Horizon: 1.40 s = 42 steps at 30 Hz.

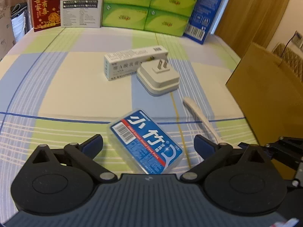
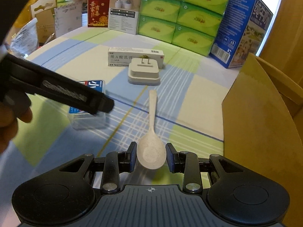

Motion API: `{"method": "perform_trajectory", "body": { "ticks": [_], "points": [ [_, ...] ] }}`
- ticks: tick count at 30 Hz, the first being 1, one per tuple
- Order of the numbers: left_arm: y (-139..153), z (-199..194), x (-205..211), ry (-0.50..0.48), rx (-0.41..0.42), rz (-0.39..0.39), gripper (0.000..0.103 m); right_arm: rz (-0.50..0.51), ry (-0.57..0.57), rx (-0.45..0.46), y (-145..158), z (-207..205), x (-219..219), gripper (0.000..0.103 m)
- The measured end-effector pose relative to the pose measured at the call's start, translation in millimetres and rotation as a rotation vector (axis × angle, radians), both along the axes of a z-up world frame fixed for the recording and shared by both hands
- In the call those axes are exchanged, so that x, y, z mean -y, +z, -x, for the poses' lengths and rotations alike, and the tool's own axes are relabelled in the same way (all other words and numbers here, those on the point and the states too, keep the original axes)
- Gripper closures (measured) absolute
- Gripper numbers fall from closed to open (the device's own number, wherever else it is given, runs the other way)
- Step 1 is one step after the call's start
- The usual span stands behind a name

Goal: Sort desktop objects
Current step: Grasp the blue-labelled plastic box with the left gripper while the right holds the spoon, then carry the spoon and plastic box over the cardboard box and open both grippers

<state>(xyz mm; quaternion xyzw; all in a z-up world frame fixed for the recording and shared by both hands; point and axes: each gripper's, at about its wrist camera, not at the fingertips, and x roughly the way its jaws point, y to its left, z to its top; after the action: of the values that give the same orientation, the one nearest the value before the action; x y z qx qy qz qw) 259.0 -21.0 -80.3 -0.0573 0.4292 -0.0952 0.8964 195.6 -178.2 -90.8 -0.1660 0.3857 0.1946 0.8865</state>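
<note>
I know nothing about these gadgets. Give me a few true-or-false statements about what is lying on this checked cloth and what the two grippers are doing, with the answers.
1. The right gripper has its open jaws on either side of the spoon bowl. True.
2. The left gripper is clamped shut on the blue floss box. False: its jaws are wide open, with the box lying between them.
3. The white plug adapter lies with its prongs pointing up. True.
4. The spoon rests on top of the long white carton. False: it lies on the cloth, apart from the carton.
5. Green tissue packs are stacked at the far edge. True.
</note>
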Motion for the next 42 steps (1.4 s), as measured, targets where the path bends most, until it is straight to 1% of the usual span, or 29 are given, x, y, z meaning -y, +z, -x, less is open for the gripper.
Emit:
{"method": "perform_trajectory", "body": {
  "ticks": [1,2,3,5,6,7,9,11,14,18,24,27,32,37,42],
  "points": [
    [-2,-1,3,-0.003,0.0,-0.019,0.011,0.002,-0.001,0.001,0,0,0,0.074],
    [-4,-2,5,-0.009,0.003,-0.044,0.017,0.002,-0.002,0.001,0,0,0,0.074],
    [-5,-1,7,-0.019,0.005,-0.07,0.018,0.0,-0.003,0.0,0,0,1,0.074],
    [-5,2,6,-0.033,0.006,-0.09,0.02,-0.007,-0.008,-0.001,1,0,2,0.074],
    [-5,3,5,-0.035,0.003,-0.093,0.027,-0.011,-0.011,-0.002,1,0,3,0.074],
    [-3,4,3,-0.038,0.001,-0.096,0.029,-0.016,-0.014,-0.004,2,0,4,0.074],
    [0,9,-1,-0.046,0.001,-0.105,0.039,-0.025,-0.014,-0.007,2,0,4,0.074],
    [3,15,-3,-0.056,0.0,-0.111,0.039,-0.034,-0.013,-0.01,3,1,2,0.074],
    [6,23,-5,-0.081,-0.003,-0.098,0.039,-0.048,-0.011,-0.016,3,2,2,0.074],
    [7,28,1,-0.113,0.004,-0.118,0.039,-0.058,-0.008,-0.021,4,3,0,0.074],
    [10,39,9,-0.137,0.008,-0.116,0.039,-0.073,-0.013,-0.016,7,4,0,0.074],
    [14,46,8,-0.131,0.014,-0.108,0.039,-0.091,-0.031,-0.012,11,7,5,0.074],
    [26,66,8,-0.121,0.03,-0.1,0.039,-0.141,-0.058,0.01,30,28,14,0.074],
    [45,91,16,-0.129,0.054,-0.111,0.039,-0.156,-0.067,0.038,52,55,19,0.074],
    [67,120,17,-0.111,0.071,-0.093,0.039,-0.183,-0.101,0.057,75,77,33,0.074]
  ]
}}
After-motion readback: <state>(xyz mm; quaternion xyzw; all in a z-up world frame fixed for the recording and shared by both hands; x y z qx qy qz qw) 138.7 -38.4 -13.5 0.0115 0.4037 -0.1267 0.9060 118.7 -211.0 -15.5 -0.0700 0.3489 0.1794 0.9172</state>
